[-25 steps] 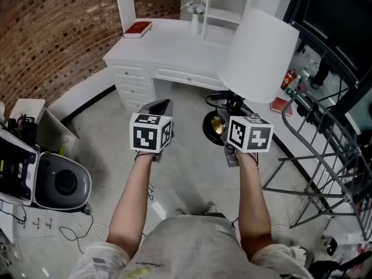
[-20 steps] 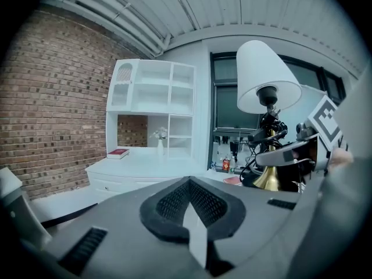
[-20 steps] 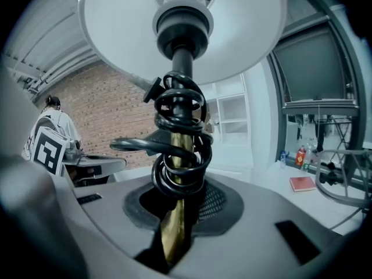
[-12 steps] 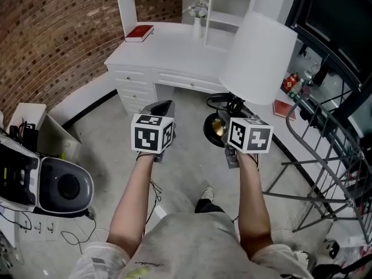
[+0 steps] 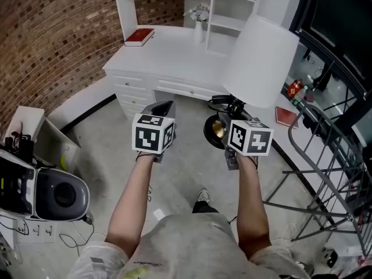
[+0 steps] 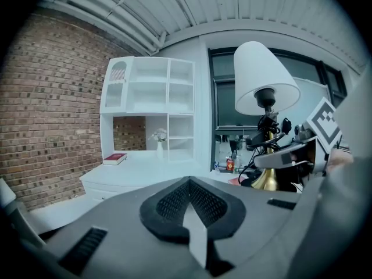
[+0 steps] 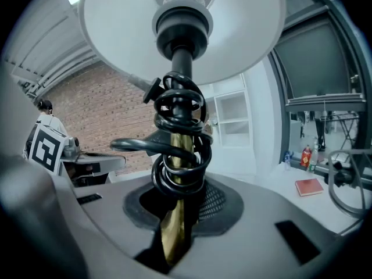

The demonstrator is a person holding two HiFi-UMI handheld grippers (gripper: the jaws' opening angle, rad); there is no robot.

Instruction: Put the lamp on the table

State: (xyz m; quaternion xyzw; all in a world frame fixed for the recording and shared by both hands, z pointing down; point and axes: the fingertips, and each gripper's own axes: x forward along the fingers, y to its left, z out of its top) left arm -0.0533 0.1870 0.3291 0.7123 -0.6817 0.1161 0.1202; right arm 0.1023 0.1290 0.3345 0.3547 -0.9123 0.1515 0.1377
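My right tool (image 7: 174,231) pinches the lamp (image 5: 261,60) by its brass stem, just under the coiled black cord (image 7: 177,150). The lamp hangs upright in the air over the floor (image 5: 104,132), off the near right side of the white surface (image 5: 168,54), not on it. The left tool (image 6: 189,205) is pressed together with nothing in it, beside the right one. There is a red book (image 5: 139,36) far left on the surface and a small vase (image 5: 199,22) at its far side.

left gripper (image 6: 189,207) apparently closed, right gripper (image 7: 176,213) clamped
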